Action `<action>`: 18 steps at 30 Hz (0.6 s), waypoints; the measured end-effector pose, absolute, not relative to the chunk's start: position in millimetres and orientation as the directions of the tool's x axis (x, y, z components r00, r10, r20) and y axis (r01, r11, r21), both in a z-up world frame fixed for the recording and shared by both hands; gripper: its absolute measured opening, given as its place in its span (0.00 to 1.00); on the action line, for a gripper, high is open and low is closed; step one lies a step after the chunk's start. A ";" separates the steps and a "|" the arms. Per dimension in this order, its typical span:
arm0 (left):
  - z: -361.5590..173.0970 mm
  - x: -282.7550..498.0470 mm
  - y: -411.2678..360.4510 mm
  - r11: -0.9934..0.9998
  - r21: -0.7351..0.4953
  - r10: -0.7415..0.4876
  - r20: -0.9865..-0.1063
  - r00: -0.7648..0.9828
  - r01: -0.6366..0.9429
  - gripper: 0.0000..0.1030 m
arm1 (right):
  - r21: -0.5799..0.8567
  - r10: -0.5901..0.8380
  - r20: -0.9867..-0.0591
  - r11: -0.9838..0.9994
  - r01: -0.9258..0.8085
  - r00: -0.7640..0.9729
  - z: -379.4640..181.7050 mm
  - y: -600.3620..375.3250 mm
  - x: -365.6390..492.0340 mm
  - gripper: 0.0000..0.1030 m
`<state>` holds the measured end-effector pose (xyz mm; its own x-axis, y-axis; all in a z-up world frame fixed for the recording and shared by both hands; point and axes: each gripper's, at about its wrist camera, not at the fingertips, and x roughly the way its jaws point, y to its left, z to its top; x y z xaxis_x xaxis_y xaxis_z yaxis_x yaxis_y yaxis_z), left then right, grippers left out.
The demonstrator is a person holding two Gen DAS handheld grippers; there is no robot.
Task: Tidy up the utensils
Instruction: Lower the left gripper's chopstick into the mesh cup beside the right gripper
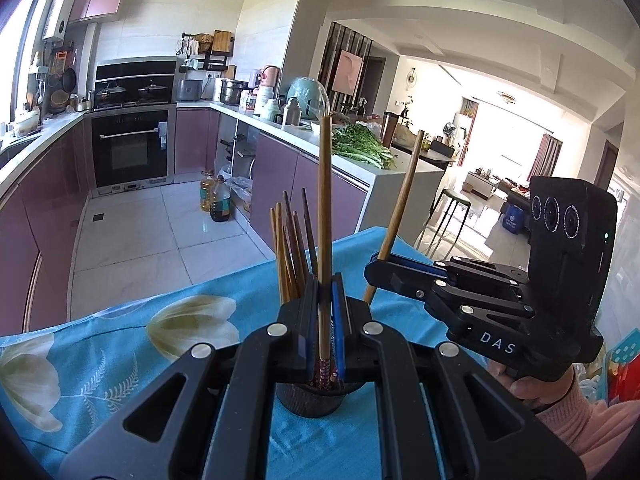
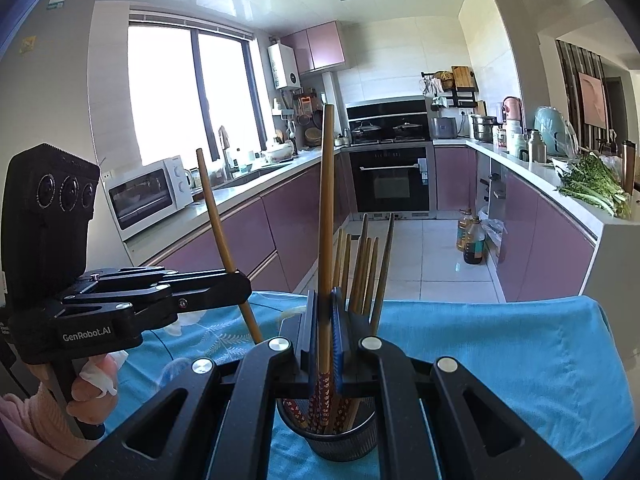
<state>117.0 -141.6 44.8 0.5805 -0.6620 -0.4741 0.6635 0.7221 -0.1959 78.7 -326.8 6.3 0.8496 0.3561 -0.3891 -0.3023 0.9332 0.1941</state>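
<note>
Grippers clamp one chopstick each: left gripper [image 1: 325, 300] and right gripper [image 2: 323, 308], above the holder [image 2: 344, 440].

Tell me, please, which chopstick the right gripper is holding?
The lone chopstick leaning right of the cup, pinched by the right gripper; the left gripper holds another upright, and the rest stand loose in the cup.

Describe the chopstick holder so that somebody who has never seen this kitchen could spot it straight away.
Find the table under the blue floral cloth at the near end of the kitchen. On it stands a dark round cup with ribbed sides, directly below the right gripper. It is the only container on the cloth, and a bundle of wooden chopsticks stands upright in it.
</note>
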 end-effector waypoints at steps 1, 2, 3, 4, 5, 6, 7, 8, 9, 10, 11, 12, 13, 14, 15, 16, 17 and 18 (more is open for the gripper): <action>44.6 118.3 -141.4 0.722 -0.195 -0.661 -0.478 0.579 0.664 0.07 | 0.196 0.356 -0.393 0.933 -0.301 0.848 5.4 -326.8 79.6 0.05; 43.2 118.4 -142.2 0.723 -0.192 -0.658 -0.481 0.579 0.663 0.07 | 0.197 0.356 -0.395 0.933 -0.300 0.847 4.1 -326.9 80.0 0.05; 41.7 118.6 -143.1 0.725 -0.190 -0.656 -0.485 0.579 0.662 0.07 | 0.198 0.355 -0.399 0.934 -0.299 0.846 3.3 -326.9 81.0 0.05; 41.2 118.0 -142.6 0.725 -0.189 -0.655 -0.487 0.578 0.662 0.07 | 0.200 0.355 -0.402 0.934 -0.297 0.844 2.5 -326.9 81.9 0.05; 40.0 118.1 -142.3 0.725 -0.190 -0.654 -0.490 0.576 0.662 0.07 | 0.202 0.355 -0.405 0.933 -0.297 0.843 2.1 -326.8 82.7 0.05; 38.7 118.3 -142.5 0.726 -0.189 -0.653 -0.493 0.575 0.661 0.07 | 0.202 0.355 -0.407 0.933 -0.296 0.842 0.8 -326.5 82.2 0.05; 37.1 118.7 -141.9 0.727 -0.188 -0.651 -0.496 0.575 0.661 0.07 | 0.203 0.355 -0.410 0.933 -0.296 0.840 0.3 -326.2 82.6 0.05; 37.2 119.2 -141.7 0.727 -0.188 -0.650 -0.498 0.574 0.660 0.07 | 0.203 0.356 -0.411 0.933 -0.296 0.839 -0.7 -327.4 82.1 0.05; 36.0 119.6 -142.1 0.727 -0.189 -0.649 -0.501 0.573 0.660 0.07 | 0.204 0.356 -0.412 0.933 -0.296 0.839 -1.4 -327.2 82.6 0.05; 35.2 119.5 -141.7 0.728 -0.189 -0.649 -0.502 0.572 0.659 0.07 | 0.204 0.356 -0.414 0.933 -0.296 0.838 -1.8 -327.0 82.7 0.05; 34.8 120.0 -141.8 0.729 -0.188 -0.647 -0.504 0.572 0.658 0.07 | 0.205 0.356 -0.416 0.933 -0.295 0.837 -2.5 -326.6 82.8 0.05; 34.3 120.5 -141.9 0.731 -0.186 -0.645 -0.506 0.573 0.657 0.07 | 0.206 0.356 -0.417 0.933 -0.295 0.836 -2.5 -328.1 83.0 0.05; 33.4 121.2 -141.9 0.732 -0.185 -0.642 -0.509 0.574 0.656 0.07 | 0.206 0.355 -0.419 0.933 -0.294 0.836 -3.0 -328.1 83.3 0.05; 32.8 121.3 -142.1 0.732 -0.184 -0.641 -0.511 0.573 0.655 0.07 | 0.208 0.356 -0.420 0.933 -0.293 0.835 -3.9 -328.7 83.7 0.05; 31.7 121.8 -142.4 0.733 -0.184 -0.640 -0.513 0.572 0.655 0.07 | 0.209 0.355 -0.423 0.933 -0.292 0.834 -4.3 -328.8 84.2 0.05; 31.1 122.8 -143.2 0.733 -0.184 -0.639 -0.515 0.572 0.654 0.07 | 0.209 0.355 -0.425 0.934 -0.291 0.833 -4.6 -328.7 85.1 0.05; 31.7 121.2 -143.4 0.734 -0.184 -0.638 -0.517 0.571 0.654 0.07 | 0.209 0.355 -0.426 0.933 -0.291 0.832 -5.2 -328.5 85.4 0.05; 31.1 121.9 -142.8 0.734 -0.183 -0.638 -0.518 0.570 0.654 0.07 | 0.210 0.356 -0.427 0.933 -0.291 0.831 -5.9 -328.5 85.3 0.05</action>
